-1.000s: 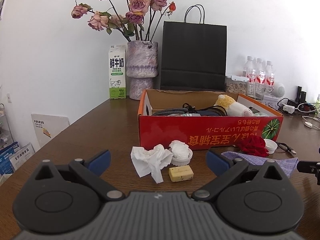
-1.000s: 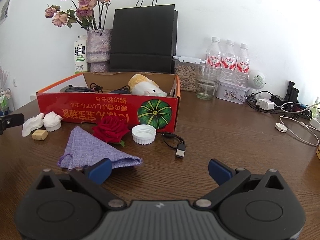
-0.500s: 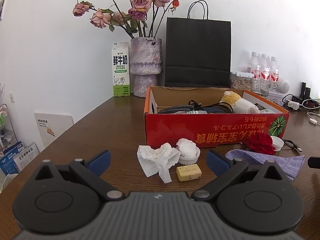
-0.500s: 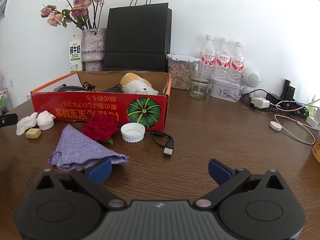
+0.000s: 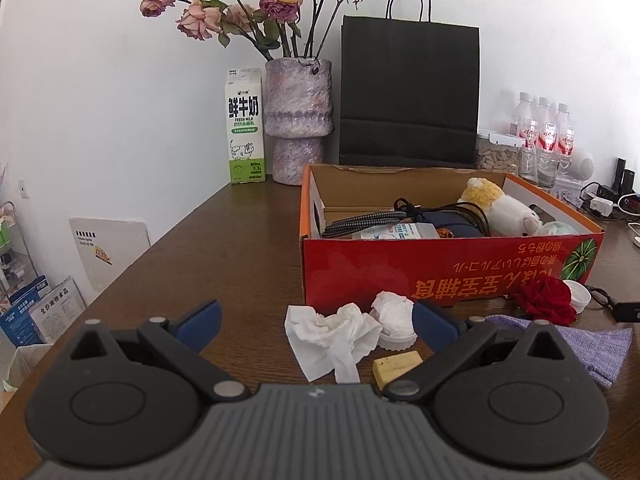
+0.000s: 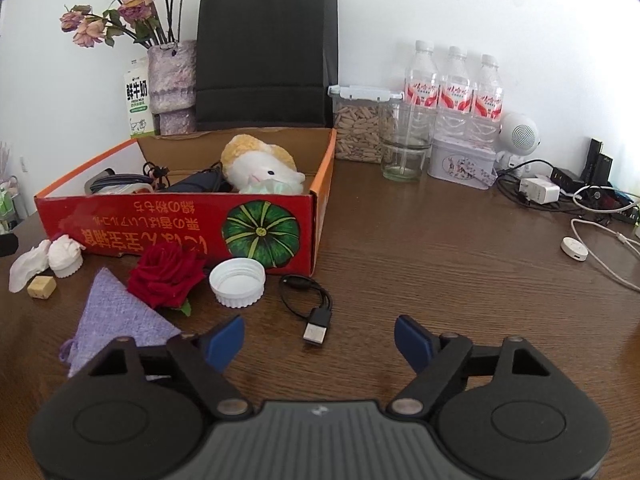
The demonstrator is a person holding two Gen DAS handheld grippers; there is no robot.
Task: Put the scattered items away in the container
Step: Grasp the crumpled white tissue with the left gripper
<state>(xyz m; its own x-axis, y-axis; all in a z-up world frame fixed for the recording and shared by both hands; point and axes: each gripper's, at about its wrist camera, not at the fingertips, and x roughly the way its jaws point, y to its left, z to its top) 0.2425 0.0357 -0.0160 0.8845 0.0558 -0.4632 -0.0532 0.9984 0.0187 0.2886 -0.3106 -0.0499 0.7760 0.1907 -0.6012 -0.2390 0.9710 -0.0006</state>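
A red cardboard box (image 6: 180,228) holds a plush toy (image 6: 260,168) and cables. In front of it lie a red rose (image 6: 166,276), a white cap (image 6: 238,282), a purple pouch (image 6: 116,320) and a black USB cable (image 6: 308,300). My right gripper (image 6: 319,340) hovers just short of the cable's plug; its jaws are closing, and the pads touch nothing. In the left wrist view, a crumpled tissue (image 5: 332,336), a small tissue-filled cap (image 5: 394,320) and a yellow block (image 5: 396,364) lie before the box (image 5: 440,272). My left gripper (image 5: 316,322) is open over them.
A vase of dried roses (image 5: 298,120), a milk carton (image 5: 245,128) and a black paper bag (image 5: 408,92) stand behind the box. Water bottles (image 6: 456,84), a glass (image 6: 402,148), a tin (image 6: 460,160) and chargers with cables (image 6: 560,192) fill the right side.
My right gripper has moved up to the USB plug and its jaws have narrowed. My left gripper has drifted left, so the tissue and box sit further right in its view.
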